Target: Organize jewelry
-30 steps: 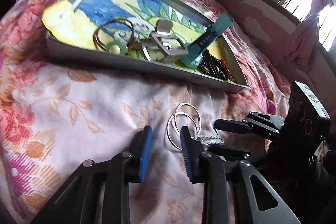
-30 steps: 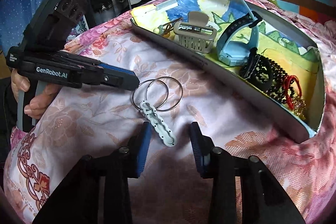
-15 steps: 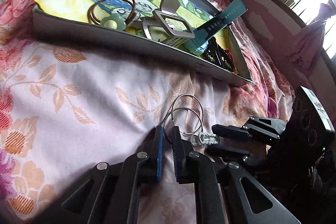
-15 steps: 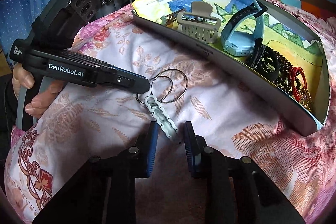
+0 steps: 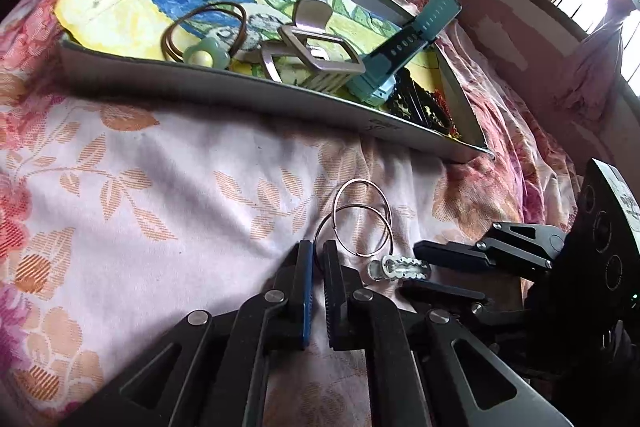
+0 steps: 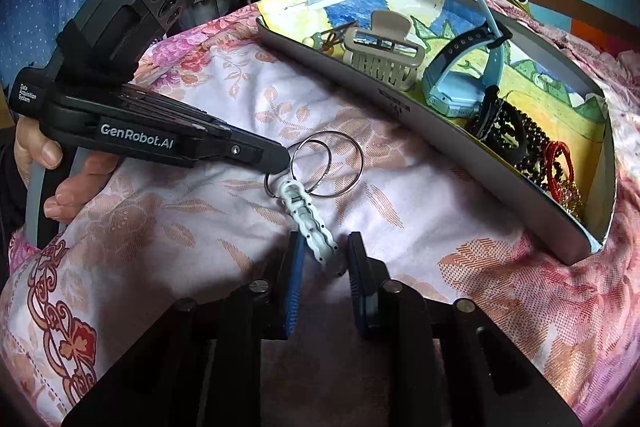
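On floral bedspread [image 6: 240, 99], two linked silver rings [image 6: 328, 163], seemingly clip-joined.

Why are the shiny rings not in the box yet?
Still out. The silver rings lie on the flowered bedspread, in front of the box, joined to a pale clip.

- Bed [image 6: 400, 163], covered with a pink floral sheet [image 5: 160, 195], is carrying everything shown.
- Shallow grey tray [image 6: 440, 135] is lying directly on the sheet, its long wall facing the viewer.
- Two thin metal rings [image 6: 332, 167], overlapping, are lying on the sheet in front of the tray, apart from it.
- Pale wavy clip [image 6: 310, 223] is lying on the sheet, joined to the rings.
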The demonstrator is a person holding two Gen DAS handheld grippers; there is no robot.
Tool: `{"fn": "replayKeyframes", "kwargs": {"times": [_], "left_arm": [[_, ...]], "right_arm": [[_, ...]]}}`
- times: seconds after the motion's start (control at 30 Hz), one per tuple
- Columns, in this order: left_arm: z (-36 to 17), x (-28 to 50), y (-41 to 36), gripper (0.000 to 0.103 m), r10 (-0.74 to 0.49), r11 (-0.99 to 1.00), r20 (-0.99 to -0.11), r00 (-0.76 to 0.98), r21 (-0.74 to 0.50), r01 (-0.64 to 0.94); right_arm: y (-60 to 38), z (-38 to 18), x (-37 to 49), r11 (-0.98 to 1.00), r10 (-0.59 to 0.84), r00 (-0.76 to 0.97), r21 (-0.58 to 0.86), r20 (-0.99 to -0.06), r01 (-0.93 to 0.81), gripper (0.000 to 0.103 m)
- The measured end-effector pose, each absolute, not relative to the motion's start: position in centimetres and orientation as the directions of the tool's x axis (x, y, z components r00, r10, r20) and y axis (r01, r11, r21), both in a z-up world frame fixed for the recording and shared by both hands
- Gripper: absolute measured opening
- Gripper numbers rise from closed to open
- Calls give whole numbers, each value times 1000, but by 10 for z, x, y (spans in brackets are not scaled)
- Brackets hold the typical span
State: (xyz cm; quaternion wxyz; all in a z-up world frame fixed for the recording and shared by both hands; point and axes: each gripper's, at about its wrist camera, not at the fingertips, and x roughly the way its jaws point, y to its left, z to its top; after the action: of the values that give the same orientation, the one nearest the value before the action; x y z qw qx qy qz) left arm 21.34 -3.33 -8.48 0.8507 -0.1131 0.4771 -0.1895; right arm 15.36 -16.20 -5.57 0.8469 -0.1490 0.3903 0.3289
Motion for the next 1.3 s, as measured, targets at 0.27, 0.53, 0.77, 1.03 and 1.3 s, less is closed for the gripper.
{"fn": "replayKeyframes", "kwargs": {"times": [0.27, 0.53, 0.77, 1.03, 1.3], "left_arm": [[-71, 204, -26, 3, -377, 926, -750, 544, -323, 196], [-56, 194, -29, 3, -310, 951, -724, 617, -228, 210], [-49, 190, -23, 3, -277, 961, -698, 660, -202, 190], [-18, 187, -15, 3, -301, 952, -585, 754, -236, 197], [22, 200, 16, 3, -248, 950, -465, 850, -288, 120]], "right_arm": [[-167, -50, 152, 747, 438, 503, -10, -745, -665, 3], [-169, -47, 151, 753, 445, 516, -7, -732, -658, 3], [-173, -36, 145, 760, 459, 553, -15, -696, -650, 3], [-186, -9, 147, 803, 487, 651, 6, -582, -595, 3], [-198, 7, 172, 875, 436, 760, 29, -482, -483, 3]]}}
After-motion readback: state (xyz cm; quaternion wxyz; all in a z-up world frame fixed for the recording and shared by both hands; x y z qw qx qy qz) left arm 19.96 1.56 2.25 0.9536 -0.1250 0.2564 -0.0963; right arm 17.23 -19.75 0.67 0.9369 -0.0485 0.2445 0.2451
